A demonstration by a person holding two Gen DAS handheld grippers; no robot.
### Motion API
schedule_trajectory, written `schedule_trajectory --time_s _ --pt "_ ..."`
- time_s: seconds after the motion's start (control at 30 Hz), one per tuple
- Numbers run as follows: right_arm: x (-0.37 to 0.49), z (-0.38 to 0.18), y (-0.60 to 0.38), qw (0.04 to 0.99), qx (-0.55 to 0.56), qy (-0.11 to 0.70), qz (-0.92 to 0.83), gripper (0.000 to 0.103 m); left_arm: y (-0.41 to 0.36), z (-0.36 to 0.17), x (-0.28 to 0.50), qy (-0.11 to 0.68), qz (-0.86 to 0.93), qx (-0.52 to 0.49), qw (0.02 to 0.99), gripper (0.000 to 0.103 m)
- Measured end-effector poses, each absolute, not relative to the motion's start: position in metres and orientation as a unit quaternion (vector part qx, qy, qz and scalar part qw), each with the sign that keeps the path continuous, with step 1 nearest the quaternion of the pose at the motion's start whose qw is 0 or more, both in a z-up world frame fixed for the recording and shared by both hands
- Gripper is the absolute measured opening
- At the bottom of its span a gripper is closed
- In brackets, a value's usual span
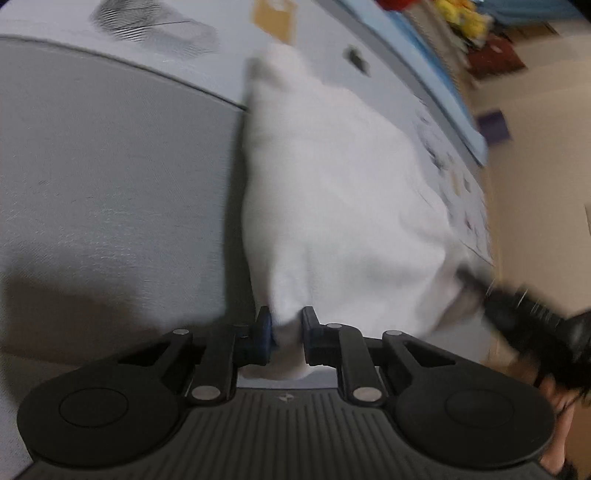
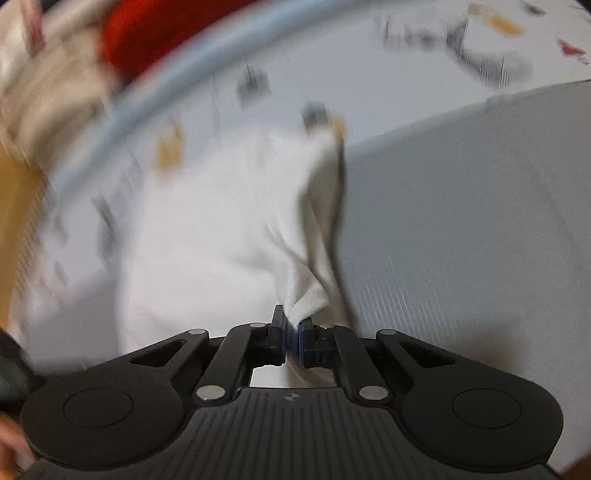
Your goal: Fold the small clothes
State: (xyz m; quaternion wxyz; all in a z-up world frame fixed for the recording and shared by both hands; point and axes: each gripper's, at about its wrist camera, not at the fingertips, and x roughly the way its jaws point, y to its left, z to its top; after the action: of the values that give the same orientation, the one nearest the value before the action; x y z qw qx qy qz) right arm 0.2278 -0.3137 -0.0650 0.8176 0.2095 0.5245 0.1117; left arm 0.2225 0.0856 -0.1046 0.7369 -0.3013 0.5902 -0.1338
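Item one, my left gripper: jaws pinching a bunched edge of the white garment, which fans out from the fingertips toward twelve and one o'clock in the left wrist view. At nine o'clock of the cloth lies a plain grey mat; at twelve, a pale patterned sheet beneath it; at four o'clock, a blurred black shape I cannot identify. Item two, my right gripper: jaws pressed together on a gathered corner of the same white garment, the cloth spreading toward eleven o'clock over the patterned sheet. The grey mat sits at three o'clock. Both views are motion-blurred.
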Motion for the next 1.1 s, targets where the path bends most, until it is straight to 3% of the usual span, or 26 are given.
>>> schedule_trajectory --time_s 0.07,0.1,0.13,0.27,0.33,0.4,0.5,0.6,0.73,0.8,0.83,1.0,1.1 --pt "0.226 -0.045 -0.324 0.84 0.241 0.469 0.13 0.005 0.082 -0.106 0.222 0.601 -0.123 -0.263 0.745 0.021" --pt "0.226 -0.044 -0.326 0.842 0.233 0.47 0.126 0.005 0.082 -0.109 0.222 0.611 -0.108 -0.243 0.746 0.031" --pt "0.227 -0.05 -0.324 0.837 0.212 0.492 0.114 0.005 0.084 -0.113 0.223 0.62 -0.09 -0.225 0.746 0.042" --pt "0.225 -0.088 -0.315 0.792 0.108 0.598 0.067 0.005 0.085 -0.092 0.225 0.582 -0.081 -0.211 0.781 0.042" --pt "0.224 -0.079 -0.312 0.806 0.1 0.578 0.083 0.005 0.082 -0.078 0.224 0.547 -0.093 -0.205 0.806 0.058" --pt "0.222 -0.077 -0.311 0.808 0.091 0.575 0.09 0.005 0.076 -0.08 0.221 0.549 -0.1 -0.205 0.804 0.059" --pt "0.224 -0.085 -0.311 0.8 0.074 0.59 0.08 0.005 0.06 -0.101 0.219 0.605 -0.071 -0.114 0.785 0.061" --pt "0.224 -0.082 -0.309 0.805 0.054 0.586 0.076 0.007 0.05 -0.089 0.212 0.579 -0.078 -0.062 0.809 0.06" --pt "0.217 -0.056 -0.31 0.853 0.066 0.51 0.087 0.027 0.036 -0.07 0.209 0.525 -0.093 -0.024 0.846 0.065" --pt "0.209 -0.041 -0.308 0.88 0.066 0.457 0.109 0.05 0.034 -0.084 0.21 0.559 -0.075 -0.01 0.826 0.07" --pt "0.206 -0.042 -0.305 0.885 0.053 0.449 0.112 0.053 0.032 -0.094 0.209 0.584 -0.059 0.009 0.81 0.077" --pt "0.211 -0.099 -0.294 0.806 -0.051 0.587 0.051 0.052 0.027 -0.063 0.198 0.535 -0.046 0.022 0.843 0.083" --pt "0.211 -0.088 -0.307 0.823 -0.043 0.567 0.008 0.052 0.025 -0.033 0.184 0.467 -0.029 0.052 0.882 0.086"
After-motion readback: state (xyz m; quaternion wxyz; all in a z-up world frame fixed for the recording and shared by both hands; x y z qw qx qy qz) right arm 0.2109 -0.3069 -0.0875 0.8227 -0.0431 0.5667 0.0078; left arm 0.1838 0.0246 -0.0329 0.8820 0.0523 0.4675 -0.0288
